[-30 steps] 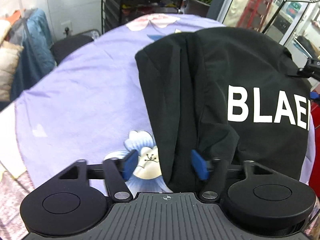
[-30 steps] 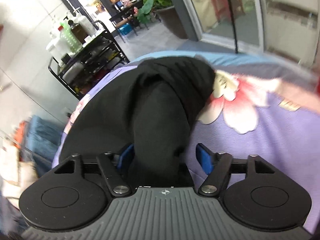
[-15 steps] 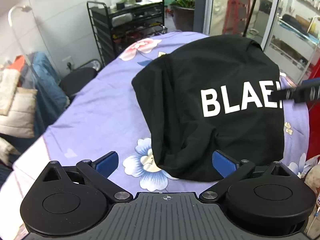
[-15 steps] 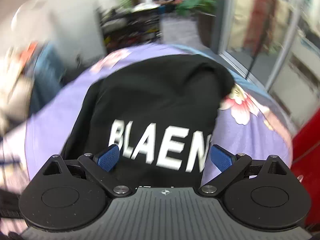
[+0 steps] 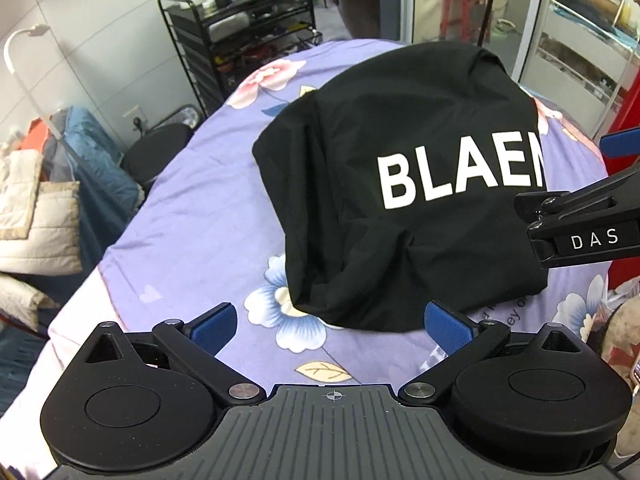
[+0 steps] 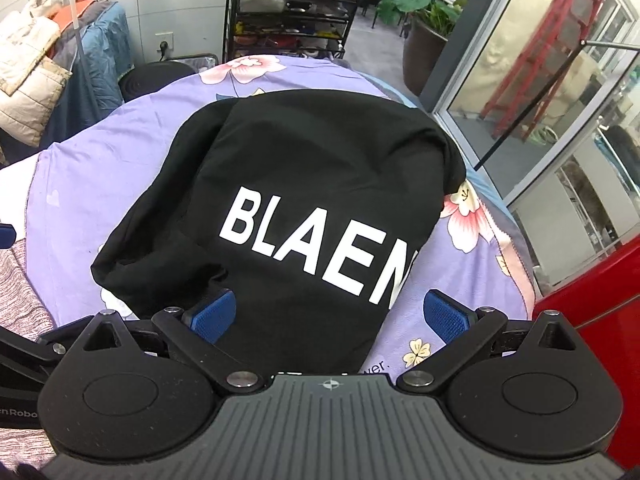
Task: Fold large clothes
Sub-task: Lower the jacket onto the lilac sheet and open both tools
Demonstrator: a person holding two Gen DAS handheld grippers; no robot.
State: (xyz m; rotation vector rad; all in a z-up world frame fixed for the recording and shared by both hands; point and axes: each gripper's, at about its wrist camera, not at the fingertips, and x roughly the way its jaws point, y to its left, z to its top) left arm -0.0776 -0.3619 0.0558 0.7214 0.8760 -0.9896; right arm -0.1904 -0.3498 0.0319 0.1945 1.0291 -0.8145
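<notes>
A black garment with white letters "BLAEN" lies folded in a bundle on the purple flowered sheet. My left gripper is open just above its near left edge, and nothing sits between the blue pads. In the right wrist view the same garment fills the middle. My right gripper hovers open over its near edge, the pads clear of the cloth. The right gripper's body juts in from the right of the left wrist view.
A black wire rack with bottles stands behind the bed. Piled jackets and a black stool are at the left. A red cabinet, glass doors and a potted plant are at the right.
Both grippers had a fold of the black garment between their pads. They opened wide, rose and drew back, and the garment now lies with its lettering up.
</notes>
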